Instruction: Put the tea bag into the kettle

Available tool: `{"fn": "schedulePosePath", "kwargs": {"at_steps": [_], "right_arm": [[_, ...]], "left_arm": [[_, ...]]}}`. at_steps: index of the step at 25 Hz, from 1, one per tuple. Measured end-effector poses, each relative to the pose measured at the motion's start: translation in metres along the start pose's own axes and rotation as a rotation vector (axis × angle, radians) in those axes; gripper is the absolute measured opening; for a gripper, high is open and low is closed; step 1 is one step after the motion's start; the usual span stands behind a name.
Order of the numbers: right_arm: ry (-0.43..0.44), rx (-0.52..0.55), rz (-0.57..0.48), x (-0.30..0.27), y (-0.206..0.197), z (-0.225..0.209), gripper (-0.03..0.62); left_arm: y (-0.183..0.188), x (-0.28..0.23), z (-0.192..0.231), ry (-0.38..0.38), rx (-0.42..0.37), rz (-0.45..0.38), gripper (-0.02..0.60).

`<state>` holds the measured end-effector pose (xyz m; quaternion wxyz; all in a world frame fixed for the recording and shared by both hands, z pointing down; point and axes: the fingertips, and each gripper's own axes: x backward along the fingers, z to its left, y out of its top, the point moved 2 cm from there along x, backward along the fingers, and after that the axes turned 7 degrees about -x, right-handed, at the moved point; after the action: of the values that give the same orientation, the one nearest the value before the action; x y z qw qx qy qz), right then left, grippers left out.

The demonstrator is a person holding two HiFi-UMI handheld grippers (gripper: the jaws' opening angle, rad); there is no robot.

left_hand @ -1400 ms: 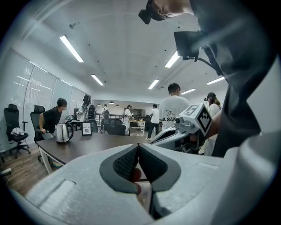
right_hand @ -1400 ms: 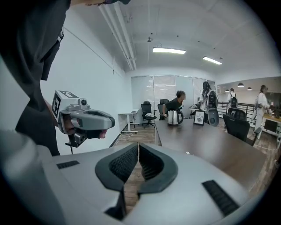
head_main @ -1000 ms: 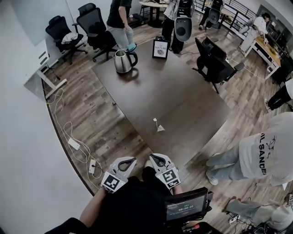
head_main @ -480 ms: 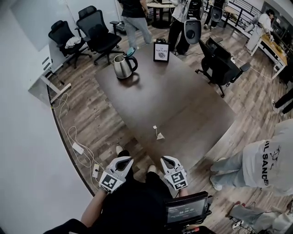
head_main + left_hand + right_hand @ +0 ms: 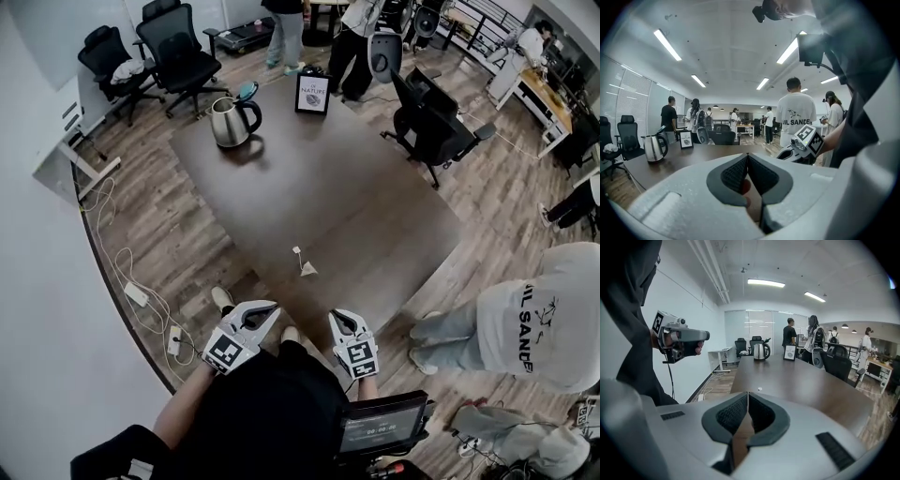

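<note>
Tabletop [image 5: 375, 197] has drawn nearer, tea bag [image 5: 303, 266] at twelve o'clock from the clenched, empty left gripper [image 5: 270, 307] and right gripper [image 5: 336, 319], so pickup looks next.

A framed sign [image 5: 312, 94] stands at the far end of the dark table [image 5: 375, 206] — black office chairs [image 5: 180, 58] beyond.
</note>
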<state>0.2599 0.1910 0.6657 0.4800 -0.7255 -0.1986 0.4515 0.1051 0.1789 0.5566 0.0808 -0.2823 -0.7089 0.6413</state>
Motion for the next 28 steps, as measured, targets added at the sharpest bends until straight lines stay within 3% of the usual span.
{"fn": "schedulePosePath", "kwargs": {"at_steps": [14, 22, 28], "right_arm": [[0.123, 0.061, 0.214, -0.055, -0.042, 0.025, 0.008], [0.143, 0.125, 0.319, -0.088, -0.046, 0.010, 0.012], [0.164, 0.143, 0.402, -0.115, -0.052, 0.002, 0.058]], "left_arm": [[-0.044, 0.045, 0.039, 0.099, 0.080, 0.078, 0.003], [-0.060, 0.067, 0.066, 0.190, 0.145, 0.085, 0.004], [-0.072, 0.085, 0.073, 0.243, 0.174, 0.099, 0.003]]}}
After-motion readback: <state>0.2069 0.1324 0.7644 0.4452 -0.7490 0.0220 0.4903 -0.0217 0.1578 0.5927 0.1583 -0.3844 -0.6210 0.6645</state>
